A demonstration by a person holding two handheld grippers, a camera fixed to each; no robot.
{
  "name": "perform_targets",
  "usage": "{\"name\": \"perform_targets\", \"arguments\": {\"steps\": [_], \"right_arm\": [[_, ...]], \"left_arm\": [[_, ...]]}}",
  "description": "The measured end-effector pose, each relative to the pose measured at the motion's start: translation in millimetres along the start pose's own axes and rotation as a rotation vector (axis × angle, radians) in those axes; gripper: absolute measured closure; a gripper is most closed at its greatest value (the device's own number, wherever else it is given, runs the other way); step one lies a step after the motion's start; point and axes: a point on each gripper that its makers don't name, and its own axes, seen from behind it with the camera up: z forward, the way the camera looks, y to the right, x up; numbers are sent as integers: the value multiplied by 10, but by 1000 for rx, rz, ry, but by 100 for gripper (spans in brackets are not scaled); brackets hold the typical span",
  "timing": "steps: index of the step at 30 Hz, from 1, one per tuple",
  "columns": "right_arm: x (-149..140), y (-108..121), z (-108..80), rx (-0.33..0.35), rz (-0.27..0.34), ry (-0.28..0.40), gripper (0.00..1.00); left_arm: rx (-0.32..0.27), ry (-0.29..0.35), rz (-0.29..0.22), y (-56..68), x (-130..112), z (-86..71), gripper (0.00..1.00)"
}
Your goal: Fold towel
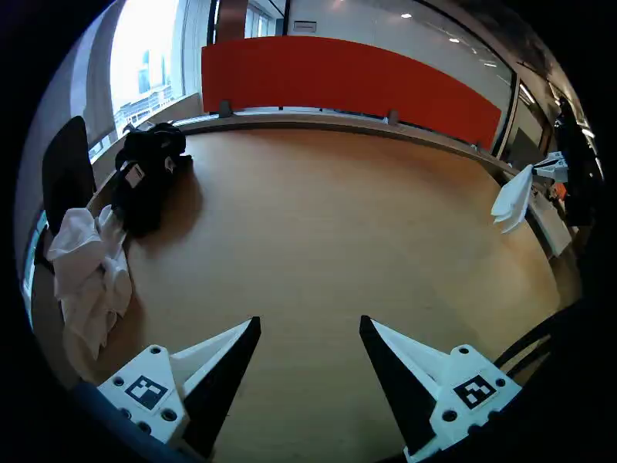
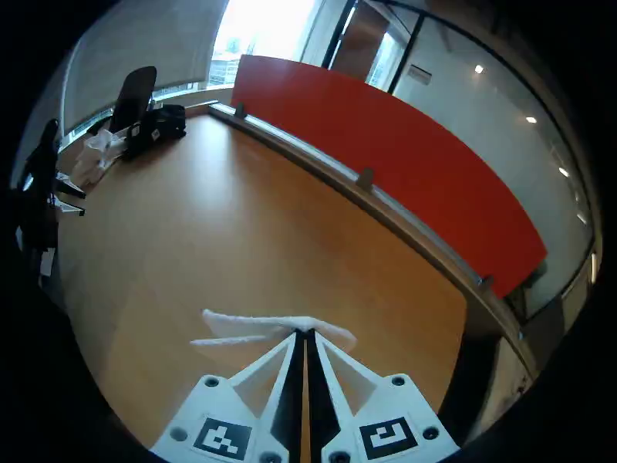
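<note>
Now the right gripper (image 2: 305, 333) is pinched tight on the white towel (image 2: 239, 322), holding it up over the table (image 2: 231, 231) so it hangs free, while the left gripper (image 1: 308, 320) hovers spread wide above the table, likely to catch a corner.

the table (image 1: 324, 224) is smooth, faintly glossy wood, the towel (image 2: 239, 322) soft cloth, the partition (image 1: 347, 77) matt.

Daylight floods in from the window (image 1: 143, 69), blown out white in both my views. The table (image 1: 324, 231) is evenly lit, with soft shadow beside the bag (image 1: 150, 185). The towel (image 2: 262, 322) looks crisp; straight lines bow outward.
</note>
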Motion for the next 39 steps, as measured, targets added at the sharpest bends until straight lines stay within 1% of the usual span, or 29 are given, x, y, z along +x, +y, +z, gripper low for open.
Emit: {"name": "perform_targets", "arguments": {"steps": [10, 18, 24, 30, 36, 39], "right_arm": [[-334, 540, -52, -66, 40, -51, 98], [-503, 803, -20, -97, 65, -80, 98], [-573, 886, 9, -106, 74, -93, 98], [-676, 914, 16, -111, 80, -107, 98], [-888, 903, -33, -117, 104, -126, 98], [-1061, 899, -81, -123, 122, -143, 98]], "left_arm": [[15, -6, 8, 20, 41, -2, 5], [24, -7, 12, 36, 81, -9, 5], [30, -10, 13, 51, 76, -12, 5], [32, -12, 20, 78, 76, -15, 5], [31, -12, 30, 98, 99, -17, 5], [29, -12, 33, 106, 112, -14, 5]]}}
